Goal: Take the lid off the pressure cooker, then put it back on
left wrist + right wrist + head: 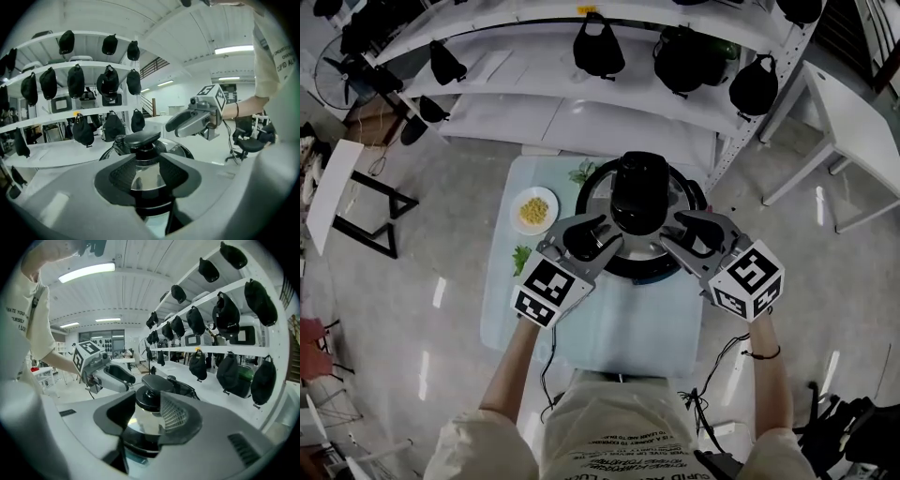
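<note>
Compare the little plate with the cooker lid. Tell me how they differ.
The plate is small, white and shallow; the lid is far larger, steel with a black knob. The plate holds yellow food; the lid sits on the cooker. The plate lies untouched; the lid has the left gripper and right gripper at its near edge. Both are round.

The left forearm (521, 361) and right forearm (771, 375) stretch forward, and the left gripper (605, 237) and right gripper (671, 234) angle toward each other, both with jaws half apart.
</note>
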### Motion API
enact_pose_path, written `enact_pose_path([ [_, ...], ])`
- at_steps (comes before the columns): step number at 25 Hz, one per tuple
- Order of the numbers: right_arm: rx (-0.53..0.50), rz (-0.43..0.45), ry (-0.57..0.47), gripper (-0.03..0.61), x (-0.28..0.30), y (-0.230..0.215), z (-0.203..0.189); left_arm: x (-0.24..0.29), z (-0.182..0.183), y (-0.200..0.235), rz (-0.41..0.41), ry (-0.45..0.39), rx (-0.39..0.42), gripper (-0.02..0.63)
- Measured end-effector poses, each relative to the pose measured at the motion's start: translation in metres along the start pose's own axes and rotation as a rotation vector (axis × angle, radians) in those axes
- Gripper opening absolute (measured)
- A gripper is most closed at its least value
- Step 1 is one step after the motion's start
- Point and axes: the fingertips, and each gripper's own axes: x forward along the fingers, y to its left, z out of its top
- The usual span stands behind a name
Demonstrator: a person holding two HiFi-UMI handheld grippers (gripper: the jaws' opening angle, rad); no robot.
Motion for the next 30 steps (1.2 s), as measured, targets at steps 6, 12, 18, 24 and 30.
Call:
enact_pose_path([
  [6,0.026,0.000,-0.051,0.110,-0.012,0.018,0.002,-0.020,-0.006,-0.016,0.081,-0.016,-0.071,0.103],
  [12,0.061,-0.045,-0.120,0.036,-0.030,0.026,0.003,-0.041,-0.005,-0.026,0.168,-0.067,-0.103,0.046],
  [18,0.123,-0.086,-0.182,0.014,-0.053,0.028,0.000,-0.058,-0.003,-0.037,0.218,-0.092,-0.129,0.037],
  [24,0.187,-0.155,-0.250,0.006,-0.071,0.029,0.001,-0.071,-0.002,-0.045,0.219,-0.134,-0.173,0.031],
  [30,0.211,-0.198,-0.287,0.006,-0.084,0.038,0.001,-0.083,-0.002,-0.051,0.236,-0.159,-0.163,0.028],
])
